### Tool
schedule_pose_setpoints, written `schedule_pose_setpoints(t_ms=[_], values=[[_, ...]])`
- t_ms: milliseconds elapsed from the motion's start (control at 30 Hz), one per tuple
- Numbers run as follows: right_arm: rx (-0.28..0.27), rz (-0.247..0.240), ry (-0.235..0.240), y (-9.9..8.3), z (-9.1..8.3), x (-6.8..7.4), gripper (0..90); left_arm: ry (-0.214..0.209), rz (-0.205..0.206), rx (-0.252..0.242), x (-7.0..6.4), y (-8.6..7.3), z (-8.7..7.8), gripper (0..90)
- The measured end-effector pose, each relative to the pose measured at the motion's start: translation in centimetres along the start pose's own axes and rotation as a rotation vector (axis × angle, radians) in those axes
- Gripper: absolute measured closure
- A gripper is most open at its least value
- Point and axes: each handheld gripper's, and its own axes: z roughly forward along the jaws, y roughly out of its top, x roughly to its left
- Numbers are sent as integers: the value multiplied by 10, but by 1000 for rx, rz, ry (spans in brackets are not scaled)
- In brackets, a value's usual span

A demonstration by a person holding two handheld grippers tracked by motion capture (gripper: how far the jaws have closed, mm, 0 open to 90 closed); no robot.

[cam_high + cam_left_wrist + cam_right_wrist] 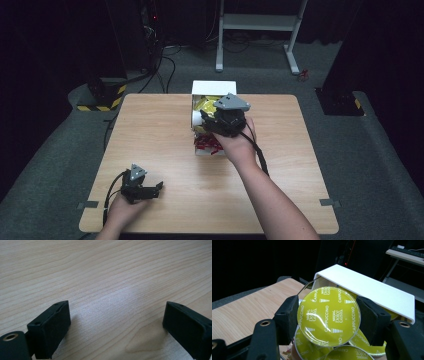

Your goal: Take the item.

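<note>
My right gripper (328, 315) is shut on a coffee capsule (328, 316) with a yellow-green foil lid printed "Cappuccino", held just above the white box (372, 291). Several more such capsules (312, 347) lie in the box beneath it. From the high view the right gripper (212, 120) hovers over the white box (214, 88) at the table's far middle, with red capsules or wrappers (207, 145) at the box's near end. My left gripper (155, 189) rests near the front left of the table, open, with bare wood between its jaws (115, 315).
The wooden table (150, 125) has bare surface left and right of the box. A white desk frame (260, 25) stands behind on the grey carpet. Black stands with yellow-striped bases (102, 100) flank the far left corner.
</note>
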Motion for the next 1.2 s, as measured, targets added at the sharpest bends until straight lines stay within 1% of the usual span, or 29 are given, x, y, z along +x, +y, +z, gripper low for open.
schedule_pose_setpoints(t_ms=[267,333,367,800,867,1000,1167,1200], values=[[-22,-7,10,2,-8,3,379,1,-3,-3,0,0,0,81],[-26,-7,11,2,-9,3,379,3,1,-2,0,0,0,81],[-29,-7,11,2,-10,4,379,1,-3,-2,0,0,0,81],[-30,-2,14,0,-17,1,379,3,1,-2,0,0,0,81],[-35,-4,13,0,-21,0,379,0,0,0,0,0,0,81],[-52,9,18,-1,-31,-3,379,1,-2,-2,0,0,0,81],[-63,22,24,-5,-42,-5,380,4,3,-2,0,0,0,81],[-65,25,27,-6,-44,-6,380,-1,-1,0,0,0,0,81]])
